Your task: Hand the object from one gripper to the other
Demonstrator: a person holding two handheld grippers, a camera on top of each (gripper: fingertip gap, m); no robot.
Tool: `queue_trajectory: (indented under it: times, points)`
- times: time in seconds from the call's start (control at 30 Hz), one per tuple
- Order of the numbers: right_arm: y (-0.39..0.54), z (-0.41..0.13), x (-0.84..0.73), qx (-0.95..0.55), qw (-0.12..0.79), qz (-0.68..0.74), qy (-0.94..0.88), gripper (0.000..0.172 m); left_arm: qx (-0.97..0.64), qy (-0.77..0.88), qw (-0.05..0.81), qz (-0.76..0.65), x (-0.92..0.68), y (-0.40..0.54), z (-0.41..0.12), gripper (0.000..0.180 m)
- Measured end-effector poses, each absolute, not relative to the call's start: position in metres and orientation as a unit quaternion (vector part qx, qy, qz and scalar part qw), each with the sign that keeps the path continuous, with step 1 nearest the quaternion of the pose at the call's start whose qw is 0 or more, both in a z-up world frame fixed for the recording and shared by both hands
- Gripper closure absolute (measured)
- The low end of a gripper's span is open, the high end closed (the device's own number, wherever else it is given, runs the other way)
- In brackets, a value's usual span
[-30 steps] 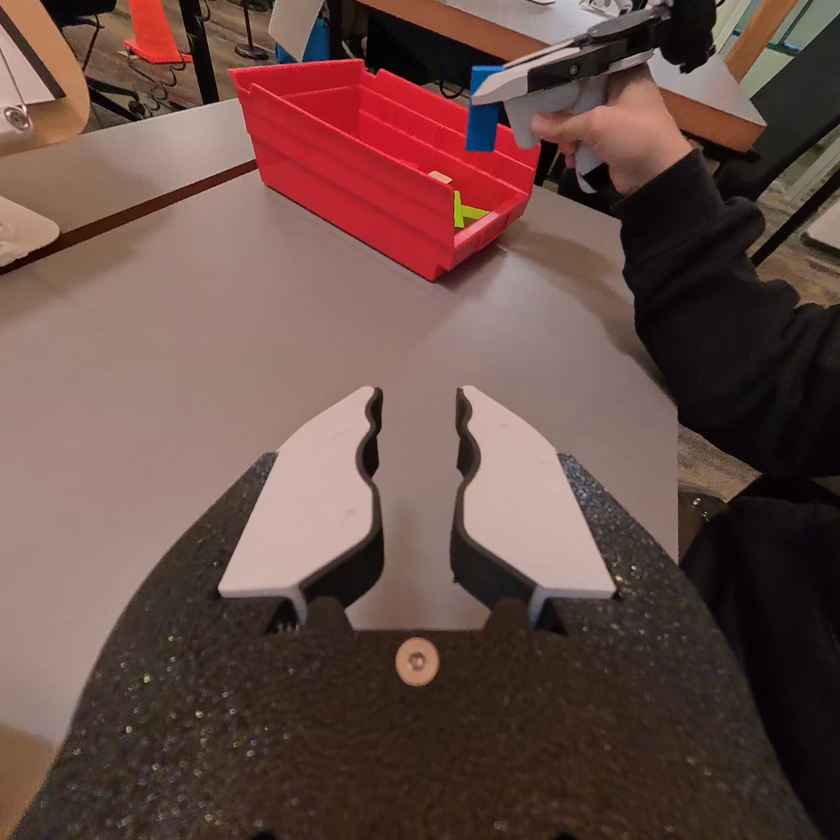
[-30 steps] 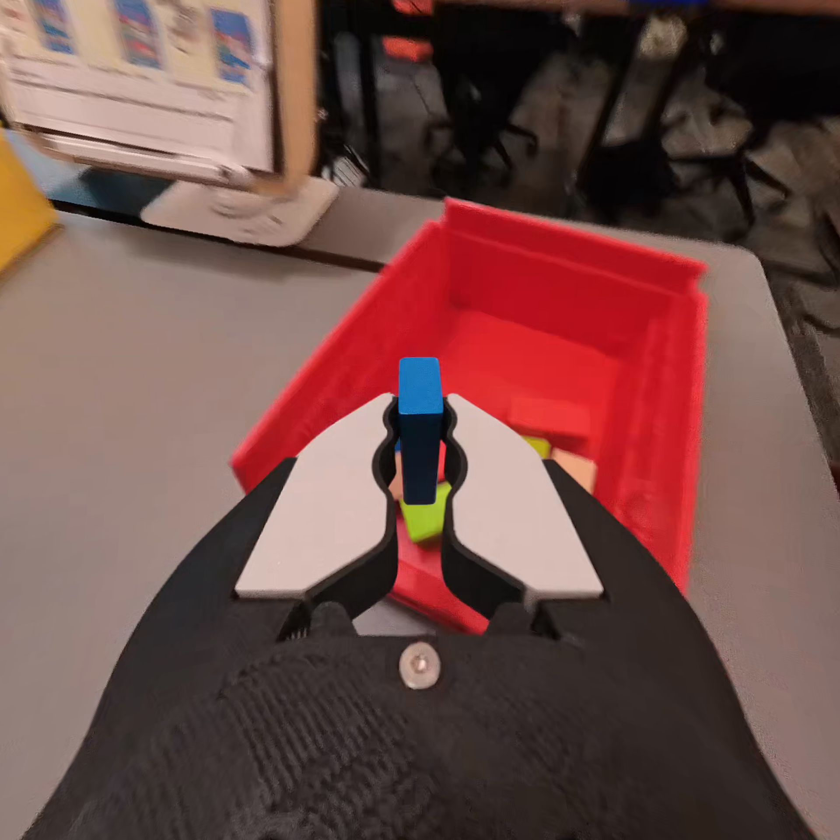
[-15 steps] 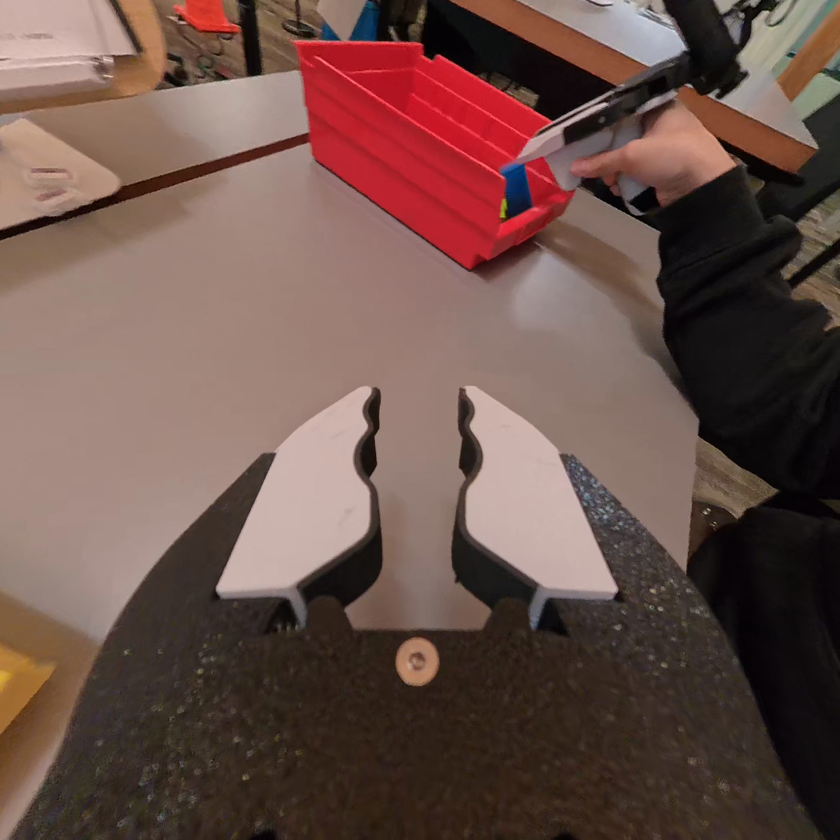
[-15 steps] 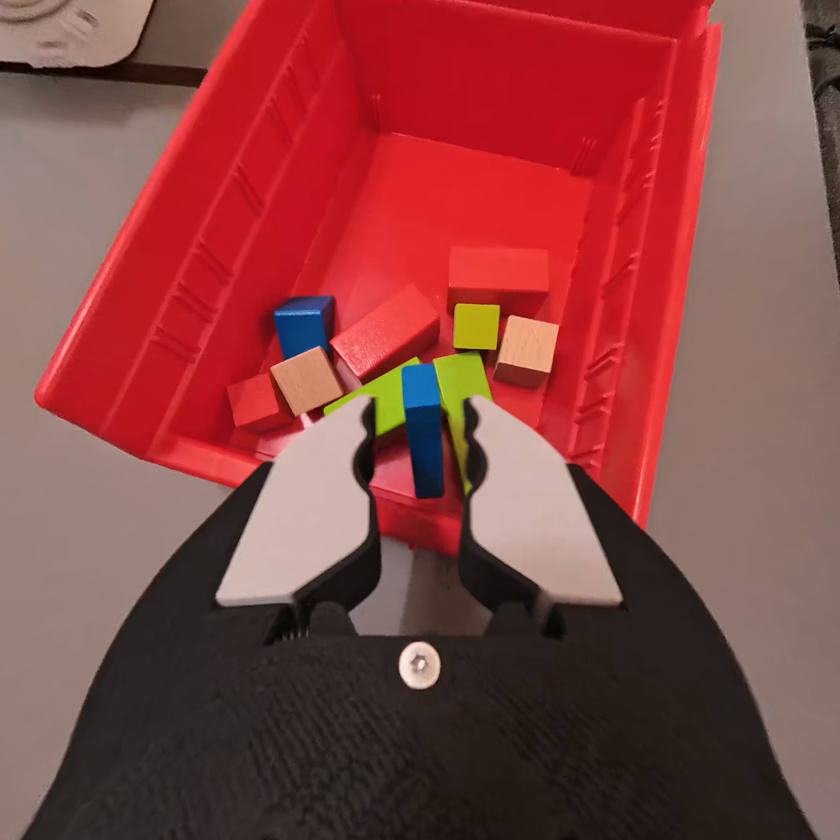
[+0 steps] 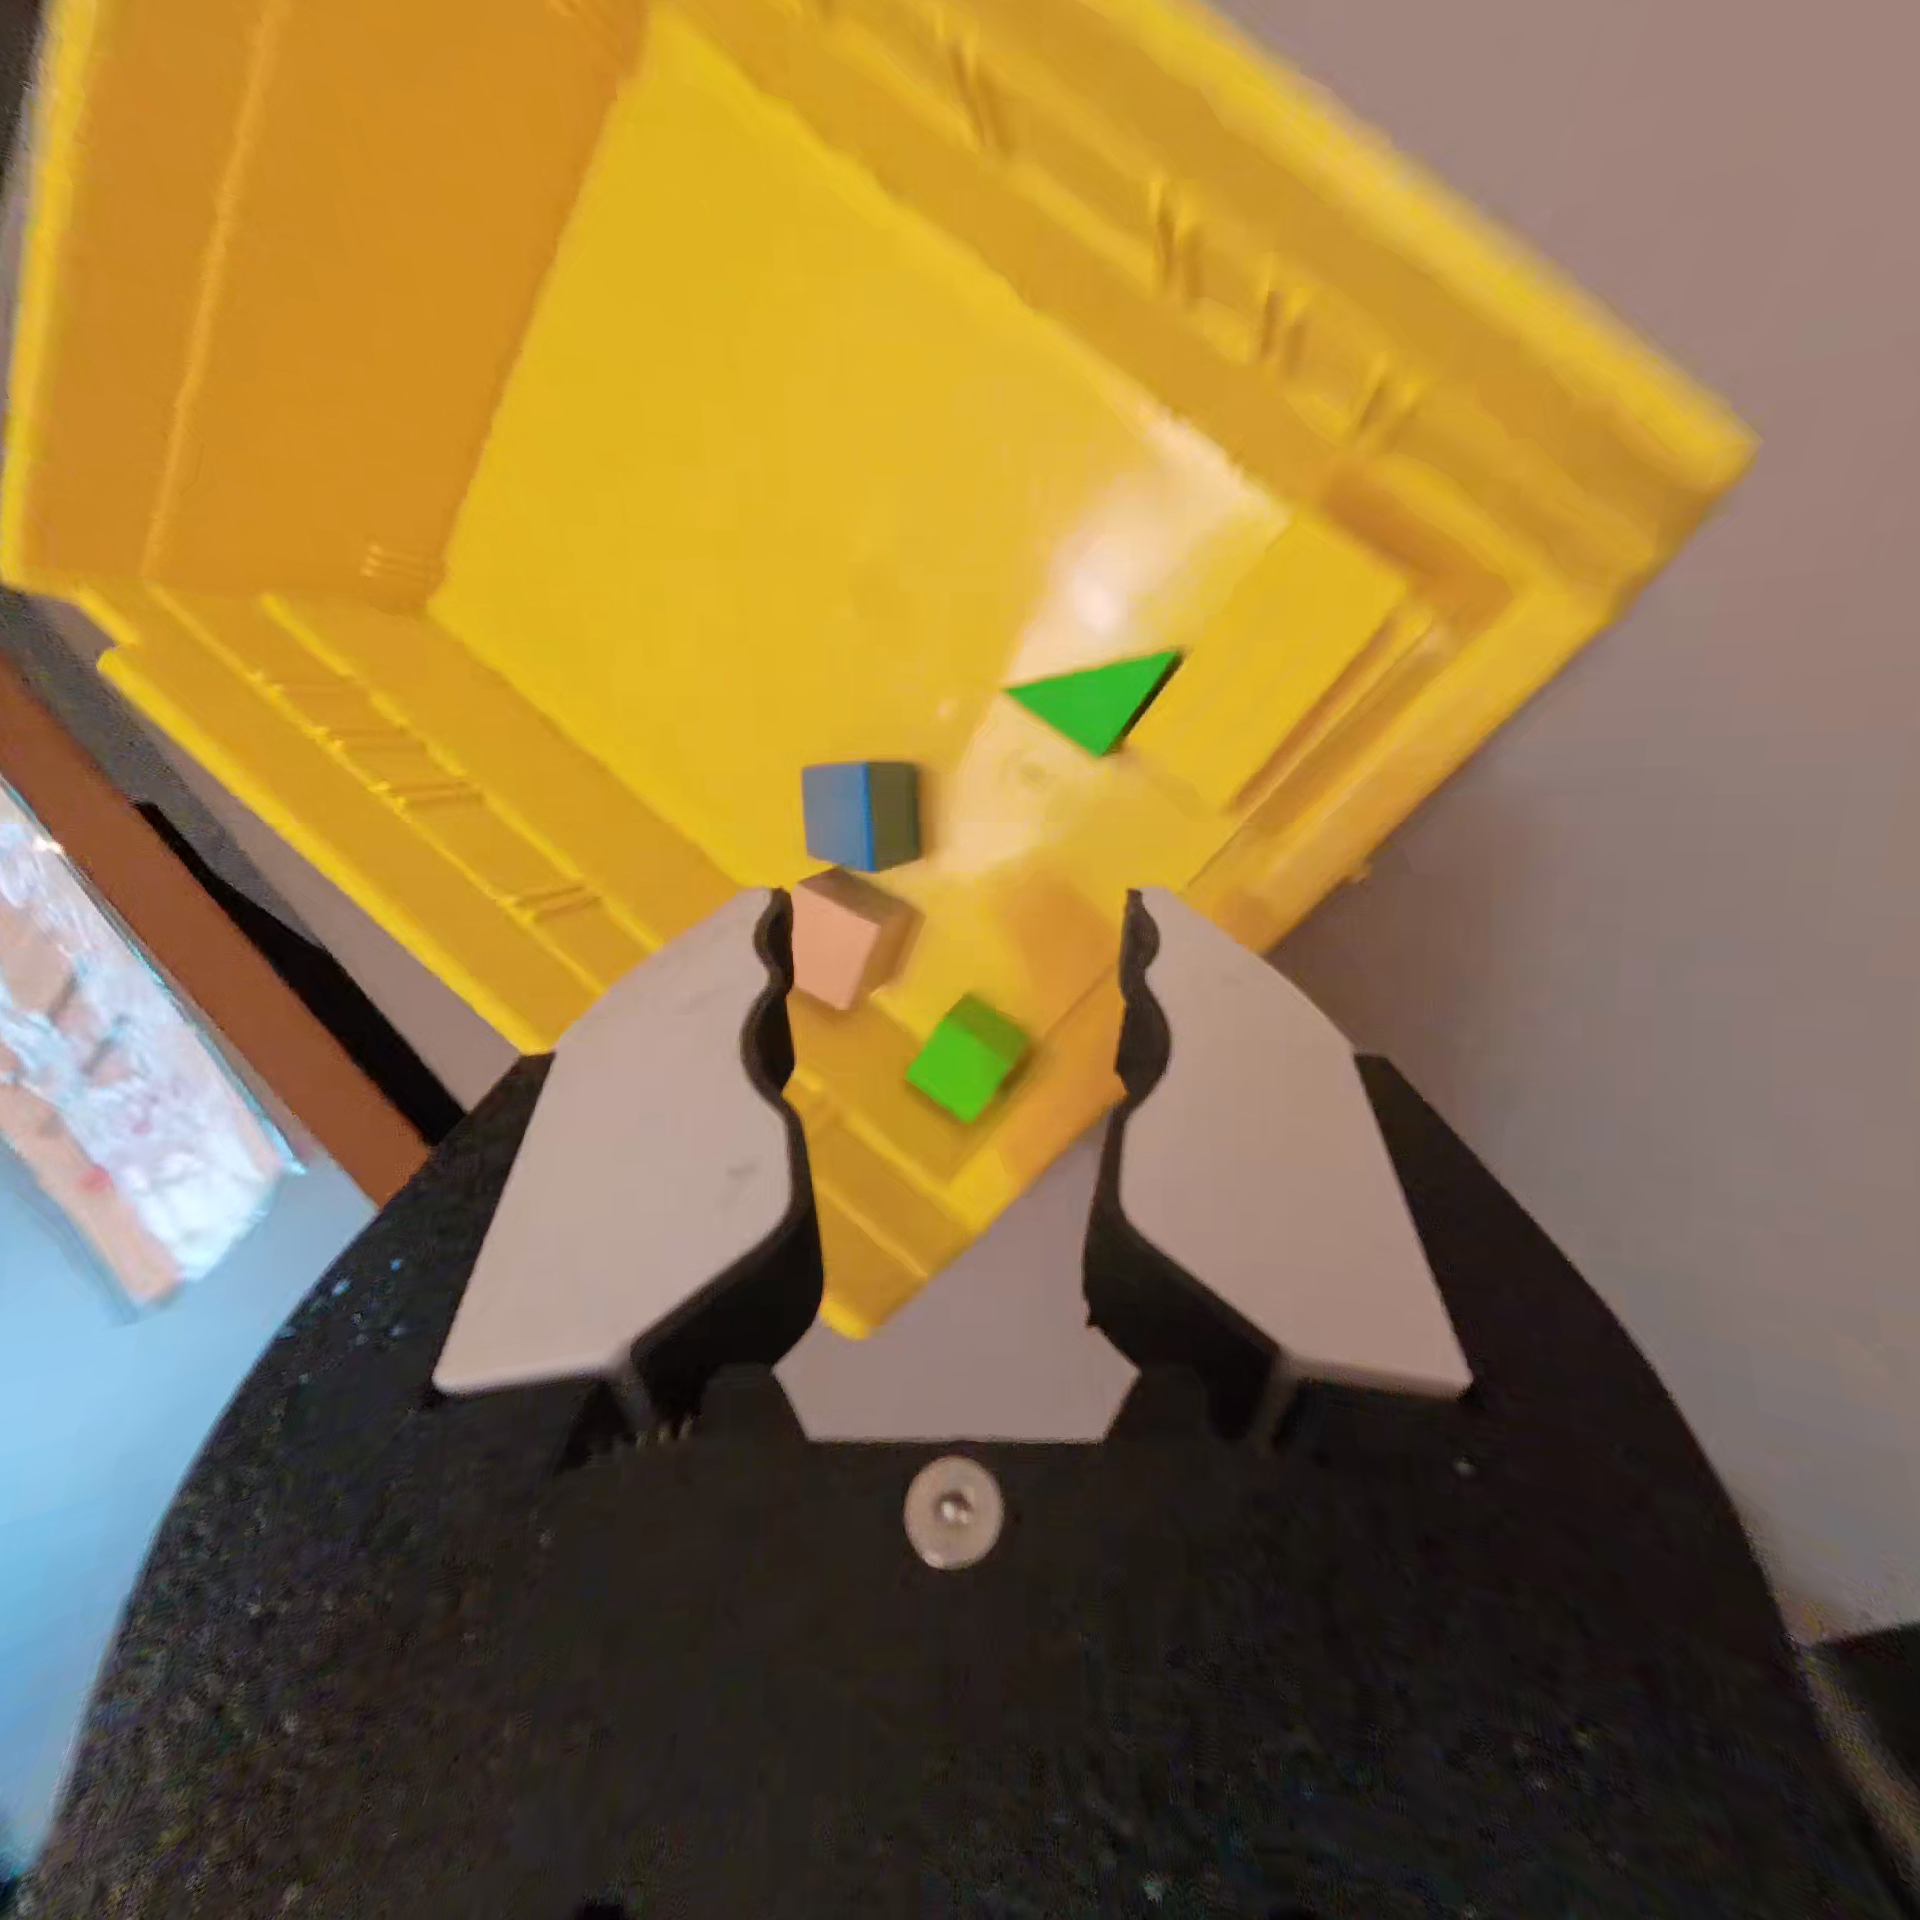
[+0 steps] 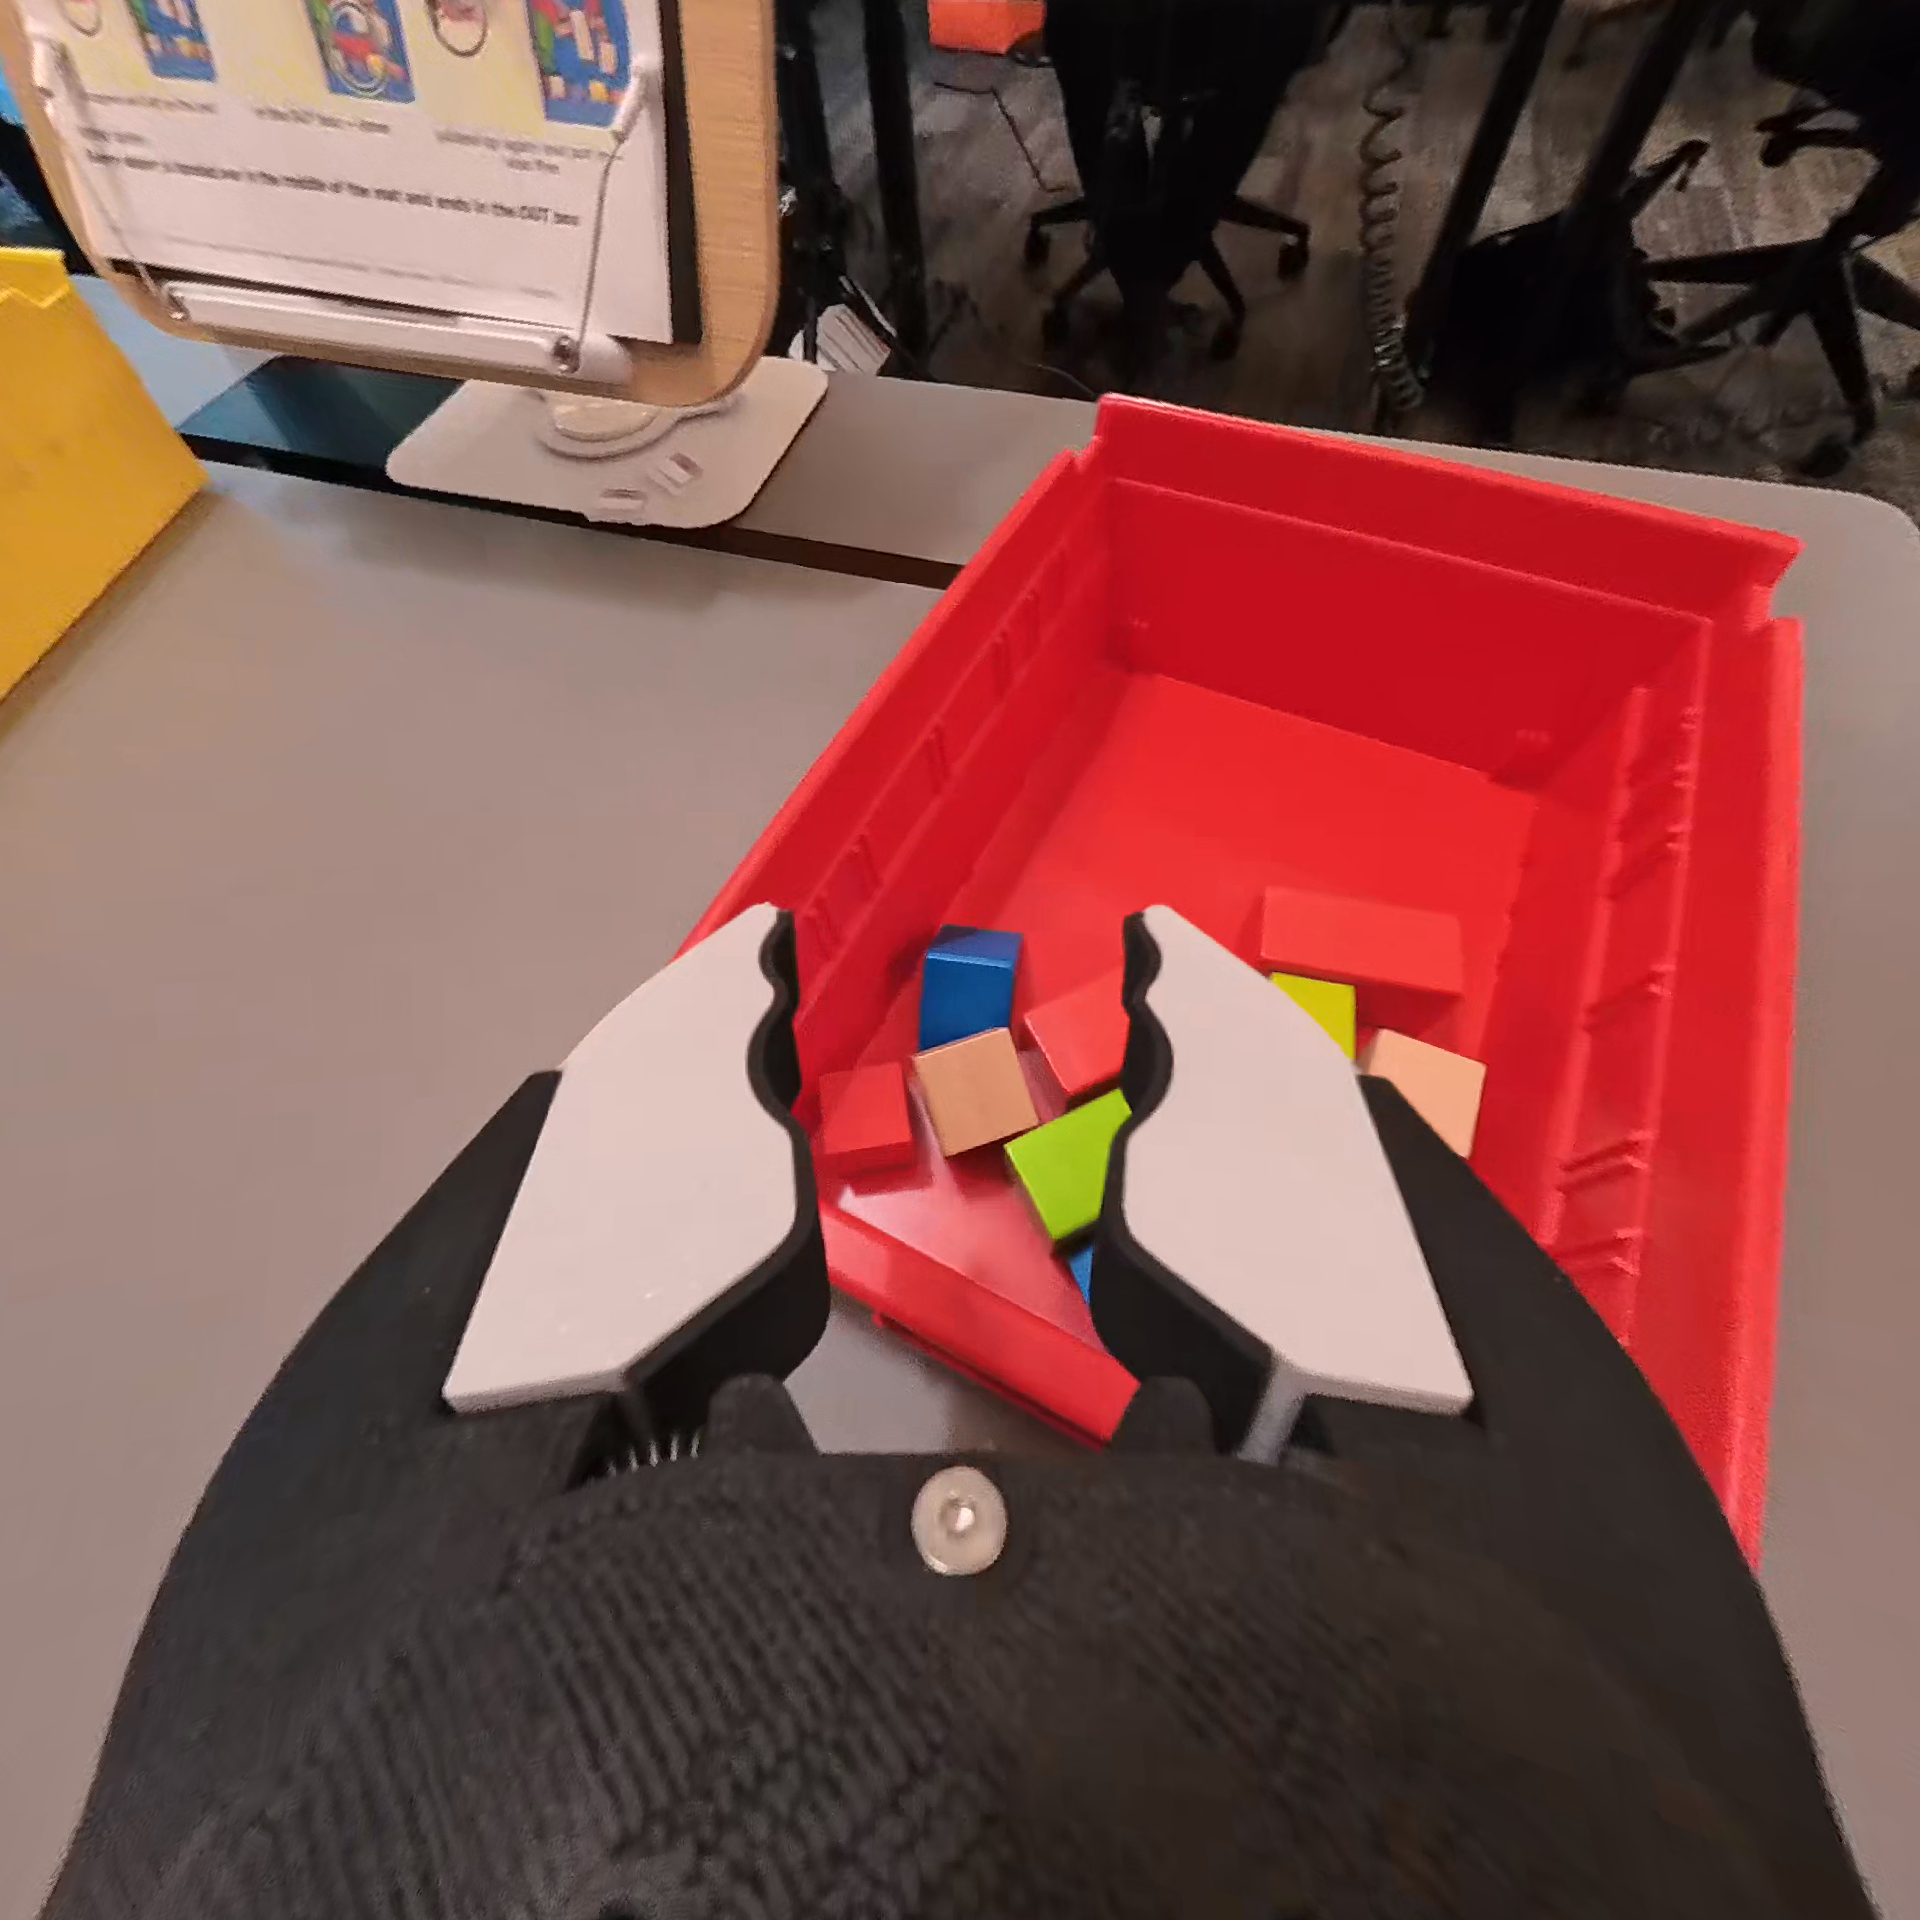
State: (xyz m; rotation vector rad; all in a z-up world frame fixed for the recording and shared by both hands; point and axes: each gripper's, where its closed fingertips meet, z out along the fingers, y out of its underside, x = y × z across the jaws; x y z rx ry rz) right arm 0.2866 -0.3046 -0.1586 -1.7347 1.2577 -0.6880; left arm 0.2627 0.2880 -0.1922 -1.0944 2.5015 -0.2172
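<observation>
Over the red plastic bin (image 6: 1714,935), the right tongs (image 6: 956,987) now gape empty, blue block dropped; left tongs (image 5: 951,971), wide open too, have swung above the yellow bin (image 5: 727,416), so another handover starts.

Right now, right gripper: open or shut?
Open. The right gripper has its fingers spread wide with nothing between them, above the red bin of blocks.

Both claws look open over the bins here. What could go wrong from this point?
The left claw hangs open over a yellow plastic bin with a tan wooden cube beside one finger: closing might nudge it instead of gripping. The view is motion-blurred, so aim may be off. The right claw is open above a red plastic bin.
</observation>
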Motion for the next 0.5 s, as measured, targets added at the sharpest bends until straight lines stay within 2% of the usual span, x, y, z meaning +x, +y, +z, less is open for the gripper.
queue_trajectory:
  times: [0.03, 0.13, 0.27, 0.5]
  points:
    - [-0.302, -0.159, 0.287, -0.7, 0.43, -0.274, 0.5, 0.111, -0.369, 0.909, 0.188, -0.045, 0.266, 0.297, -0.199, 0.12]
    - [-0.295, -0.161, 0.287, -0.707, 0.428, -0.27, 0.493, 0.111, -0.3, 0.939, 0.166, 0.026, 0.276, 0.313, -0.214, 0.119]
    - [-0.285, -0.162, 0.288, -0.714, 0.437, -0.261, 0.48, 0.111, -0.153, 0.962, 0.217, 0.065, 0.302, 0.32, -0.216, 0.121]
    - [-0.281, -0.159, 0.289, -0.714, 0.445, -0.261, 0.473, 0.111, 0.019, 0.964, 0.24, 0.113, 0.315, 0.313, -0.228, 0.129]
